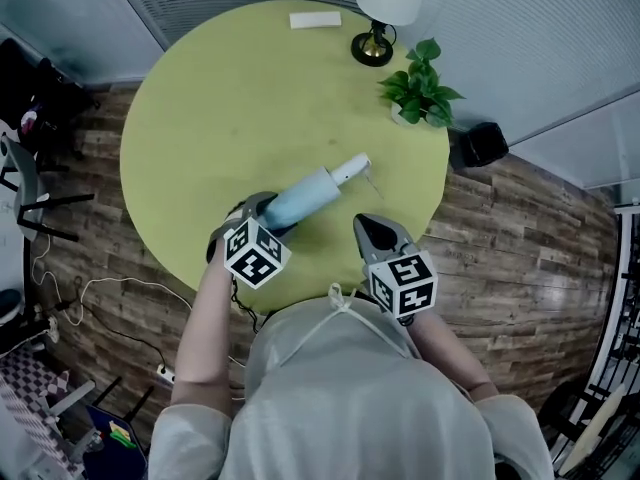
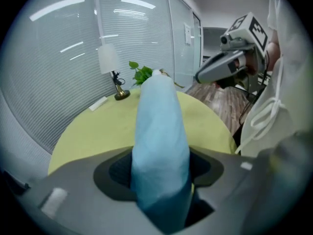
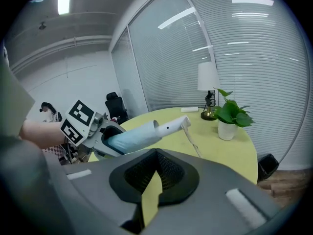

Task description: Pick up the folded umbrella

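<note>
A folded light-blue umbrella (image 1: 305, 196) with a white handle end hangs a little above the round yellow-green table (image 1: 200, 118), its thin strap dangling. My left gripper (image 1: 268, 210) is shut on the umbrella's fabric end; in the left gripper view the blue cloth (image 2: 159, 126) fills the space between both pads and points away towards the lamp. The right gripper view shows the umbrella (image 3: 142, 133) sticking out of the left gripper (image 3: 98, 141), tilted upwards. My right gripper (image 1: 372, 230) hovers over the table's near edge to the right of the umbrella, shut, with nothing in it (image 3: 155, 153).
At the table's far side stand a white-shaded lamp (image 1: 385, 8), a potted plant (image 1: 420, 88) and a flat white item (image 1: 315, 20). A black bin (image 1: 480, 143) sits on the wooden floor to the right. Chairs (image 1: 30, 188) and cables lie to the left.
</note>
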Tool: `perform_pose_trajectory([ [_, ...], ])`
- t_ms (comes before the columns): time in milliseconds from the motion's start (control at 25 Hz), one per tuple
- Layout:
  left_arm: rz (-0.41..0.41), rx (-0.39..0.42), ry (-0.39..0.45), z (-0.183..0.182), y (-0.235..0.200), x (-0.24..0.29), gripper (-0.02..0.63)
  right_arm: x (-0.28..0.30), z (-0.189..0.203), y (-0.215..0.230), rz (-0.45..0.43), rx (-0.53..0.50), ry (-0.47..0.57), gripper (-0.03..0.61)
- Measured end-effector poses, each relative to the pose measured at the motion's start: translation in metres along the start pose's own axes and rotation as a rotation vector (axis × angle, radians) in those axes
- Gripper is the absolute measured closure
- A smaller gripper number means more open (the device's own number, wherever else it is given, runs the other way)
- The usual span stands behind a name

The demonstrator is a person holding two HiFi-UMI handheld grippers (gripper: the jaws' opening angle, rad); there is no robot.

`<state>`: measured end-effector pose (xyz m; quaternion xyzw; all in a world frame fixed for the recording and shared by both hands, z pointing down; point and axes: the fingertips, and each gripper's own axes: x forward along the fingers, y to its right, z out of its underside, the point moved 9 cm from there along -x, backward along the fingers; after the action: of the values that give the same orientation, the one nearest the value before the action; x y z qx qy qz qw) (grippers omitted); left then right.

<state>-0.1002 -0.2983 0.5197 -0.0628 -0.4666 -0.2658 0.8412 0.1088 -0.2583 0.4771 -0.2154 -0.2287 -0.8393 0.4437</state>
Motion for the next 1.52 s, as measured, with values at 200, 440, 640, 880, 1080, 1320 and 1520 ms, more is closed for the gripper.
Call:
perform_pose_trajectory([
  [200, -0.141, -0.105, 0.131, -0.012, -0.008, -0.04, 0.327, -0.009, -0.017, -0.004, -0.019, -0.041, 0.041, 0.578],
  [440, -0.316, -0.269, 0.366, -0.027, -0.011, -0.093, 0.327, -0.018, -0.036, -0.009, -0.048, -0.083, 0.088, 0.578],
  [640, -0.459, -0.393, 0.56, -0.035, -0.007, -0.136, 0.327, -0.021, -0.051, -0.015, -0.074, -0.115, 0.136, 0.578],
  [880, -0.616, -0.569, 0.757, -0.031, 0.009, -0.179, 0.327, -0.034, -0.063, -0.026, -0.089, -0.138, 0.208, 0.578],
  [1080, -0.694, -0.625, 0.804, -0.029, 0.022, -0.194, 0.327, -0.045, -0.07, -0.028, -0.079, -0.152, 0.254, 0.578],
  [1320, -0.698, -0.618, 0.802, -0.033, 0.035, -0.195, 0.327, -0.052, -0.07, -0.03, -0.077, -0.163, 0.265, 0.58],
  [1520, -0.712, -0.625, 0.797, -0.034, 0.042, -0.192, 0.327, -0.055, -0.066, -0.03, -0.084, -0.179, 0.263, 0.58],
])
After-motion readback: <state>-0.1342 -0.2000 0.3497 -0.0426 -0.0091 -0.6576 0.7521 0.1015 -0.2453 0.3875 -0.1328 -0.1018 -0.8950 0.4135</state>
